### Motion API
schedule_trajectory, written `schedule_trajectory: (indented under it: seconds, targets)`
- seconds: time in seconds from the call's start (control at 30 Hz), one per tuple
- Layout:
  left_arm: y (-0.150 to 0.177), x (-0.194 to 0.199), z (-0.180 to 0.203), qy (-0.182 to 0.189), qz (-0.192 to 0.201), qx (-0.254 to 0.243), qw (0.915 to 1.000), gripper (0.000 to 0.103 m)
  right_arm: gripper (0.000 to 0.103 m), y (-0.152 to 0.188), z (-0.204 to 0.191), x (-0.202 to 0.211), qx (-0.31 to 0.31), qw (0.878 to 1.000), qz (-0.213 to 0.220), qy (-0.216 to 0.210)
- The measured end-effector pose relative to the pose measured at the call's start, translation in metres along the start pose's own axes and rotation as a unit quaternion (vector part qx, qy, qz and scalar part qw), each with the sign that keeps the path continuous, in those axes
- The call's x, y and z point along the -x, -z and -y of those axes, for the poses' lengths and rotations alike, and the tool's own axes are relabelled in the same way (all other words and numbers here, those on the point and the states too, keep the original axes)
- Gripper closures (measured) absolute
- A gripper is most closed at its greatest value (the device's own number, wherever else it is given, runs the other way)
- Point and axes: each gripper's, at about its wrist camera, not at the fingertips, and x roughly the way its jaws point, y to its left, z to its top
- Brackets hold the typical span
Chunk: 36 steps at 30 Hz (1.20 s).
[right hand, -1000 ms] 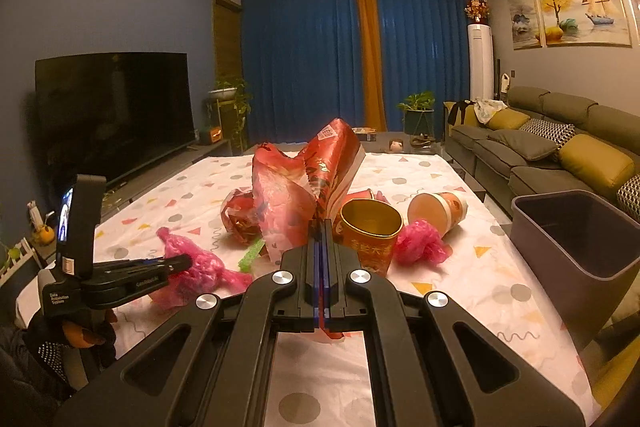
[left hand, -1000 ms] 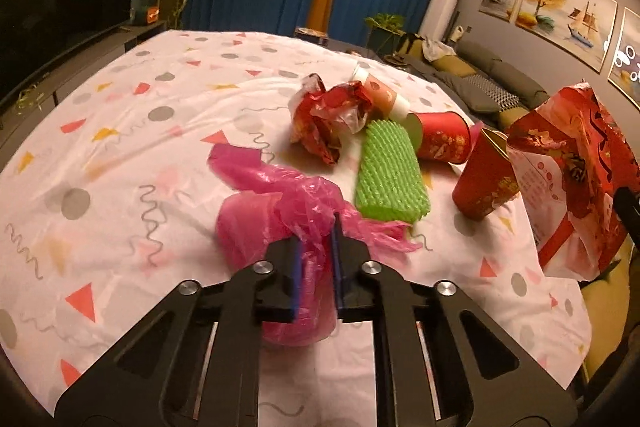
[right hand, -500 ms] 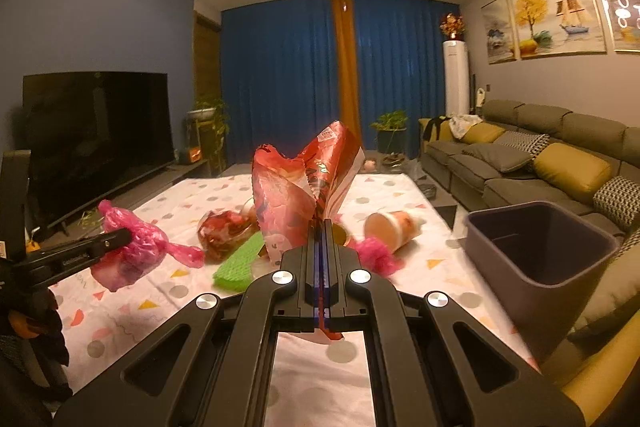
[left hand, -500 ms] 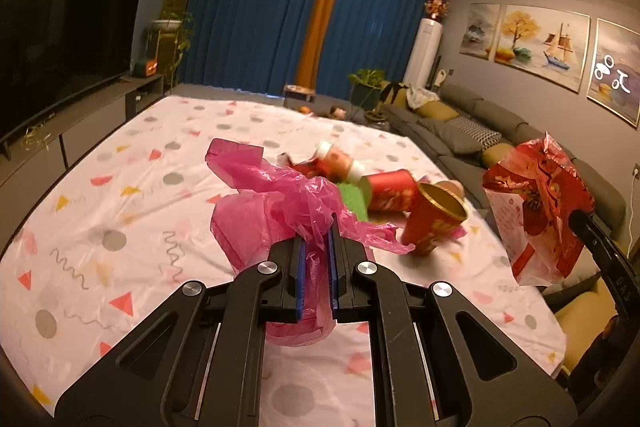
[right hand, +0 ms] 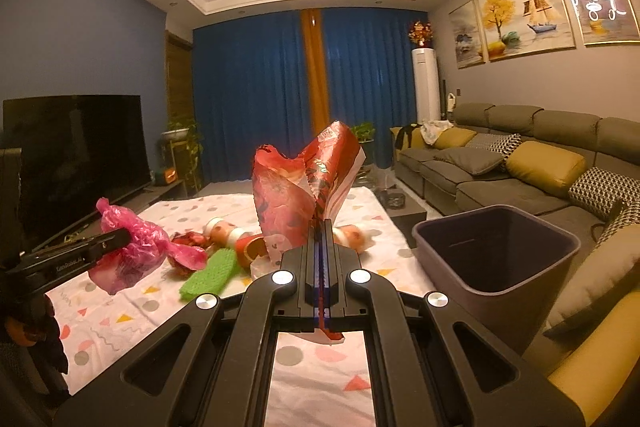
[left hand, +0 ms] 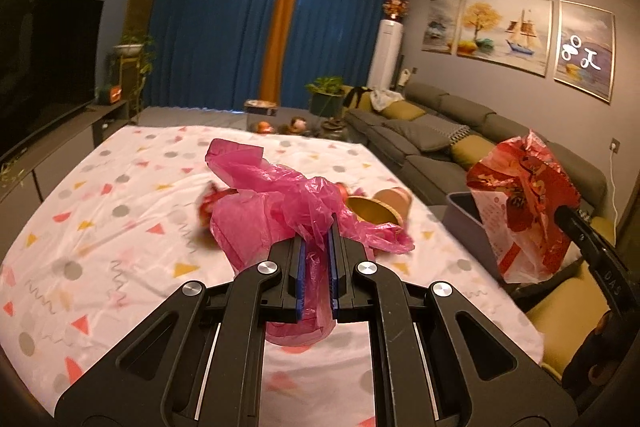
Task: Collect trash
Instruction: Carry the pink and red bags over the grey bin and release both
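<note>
Trash on the patterned table [right hand: 224, 207], two pieces already in hand and lifted clear of the cloth. Left gripper [left hand: 316, 247], centre-bottom of its own view, is clamped narrow on the gathered neck of a pink plastic bag [left hand: 272, 211]; the bag bulges ahead of and below the pads. Right gripper [right hand: 322, 239] is pinched nearly flat on a red printed wrapper [right hand: 296, 195], which stands up above the jaws in mid-frame; the same wrapper shows at the right edge of the left view, hanging just over the near rim of the grey bin [right hand: 496, 247]. The bin sits lower right in the right view, beside the table edge and in front of the sofa [right hand: 520, 163]; its visible interior looks dark and bare, though the bottom is not fully seen. Still on the cloth, left of centre in the right view: a green foam net sleeve [right hand: 208, 273], a crumpled red foil wrapper [right hand: 188, 245], several paper cups [right hand: 224, 231] lying on their sides, and possibly a small pink scrap, blurred. Judgement: early stage — nothing evidently binned, both held pieces awaiting the drop, most of the clutter left to gather.
</note>
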Motion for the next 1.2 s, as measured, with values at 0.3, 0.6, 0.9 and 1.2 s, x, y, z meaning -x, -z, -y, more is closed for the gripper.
schedule_trajectory:
  seconds: [0.3,0.6,0.9,1.2]
  targets:
    - [-0.015,-0.03,0.071,0.065,0.003,-0.045,0.9968,0.095,0.101,-0.003,0.037,0.001,-0.008,0.999,0.012,0.051]
    - [-0.029,-0.077,0.156,0.141,0.005,-0.086,0.9863,0.095,0.101,-0.009,0.095,-0.007,-0.019,0.992,0.028,0.125]
    - [-0.035,-0.134,0.219,0.189,-0.001,-0.104,0.9765,0.095,0.101,-0.012,0.15,-0.024,-0.047,0.984,0.033,0.171]
    - [-0.028,-0.172,0.244,0.207,-0.016,-0.11,0.9721,0.095,0.101,-0.01,0.165,-0.042,-0.055,0.98,0.03,0.187]
